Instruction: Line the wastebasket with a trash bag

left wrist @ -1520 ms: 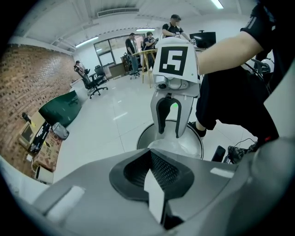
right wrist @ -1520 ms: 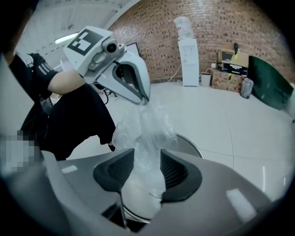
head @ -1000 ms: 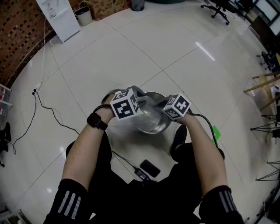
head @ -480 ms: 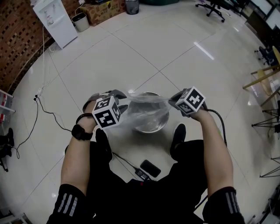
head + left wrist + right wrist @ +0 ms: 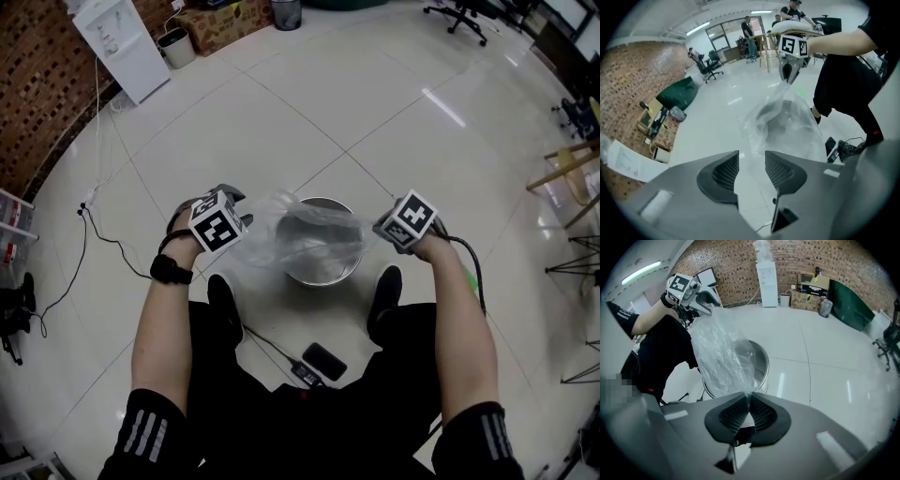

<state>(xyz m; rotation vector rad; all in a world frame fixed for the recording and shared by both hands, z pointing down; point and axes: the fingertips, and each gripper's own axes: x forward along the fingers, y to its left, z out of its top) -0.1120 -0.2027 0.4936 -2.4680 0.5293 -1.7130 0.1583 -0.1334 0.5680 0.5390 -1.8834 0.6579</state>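
Left gripper (image 5: 752,164) swung outward, jaws just opening, film between; right gripper (image 5: 747,404) pinches trash bag (image 5: 281,234), stretched sideways over wastebasket (image 5: 325,277).

Left tongs (image 5: 751,158) have just opened wider, bag (image 5: 722,357) seemingly between the jaws; right tongs (image 5: 747,398) clamp it.

Clear trash bag (image 5: 291,234) observed spread above the metal wastebasket (image 5: 323,274) on the tiled floor (image 5: 309,122), one edge held at the right tool (image 5: 386,228), the opposite edge at the left tool (image 5: 236,208), whose jaws have just been opening.
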